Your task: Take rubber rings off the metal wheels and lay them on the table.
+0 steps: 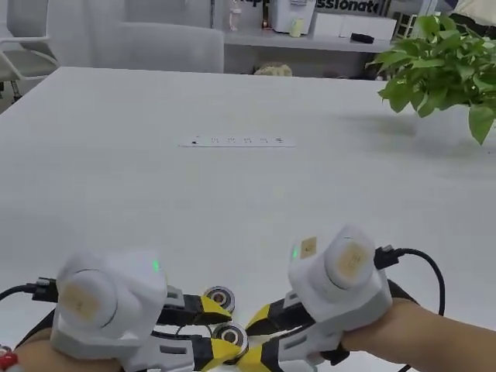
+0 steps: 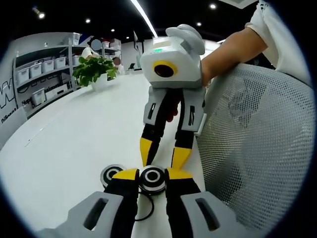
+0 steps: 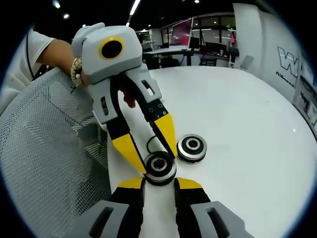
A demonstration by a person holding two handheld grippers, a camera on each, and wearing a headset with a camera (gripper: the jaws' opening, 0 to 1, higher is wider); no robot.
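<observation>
Down at the bottom centre of the head view, both tools meet on one metal wheel (image 1: 231, 335), which lies flat on the white counter (image 1: 248, 201). The left gripper (image 2: 153, 174) has its yellow fingers (image 2: 128, 174) on either side of that wheel, tips touching its rim, pinching it. In the right gripper view a thin black rubber ring (image 3: 148, 143) loops out from the wheel into the gap between those left fingers, so it sits partly off the wheel. The right gripper (image 3: 159, 183) comes in from the opposite side. Its fingers (image 3: 189, 184) are a wheel's width apart with the tips at the wheel's edge, and I cannot tell if they grip it. A second wheel (image 3: 191, 148) lies just beside the first, not touching it. A leafy plant (image 1: 438, 74) stands at the upper right of the head view.
</observation>
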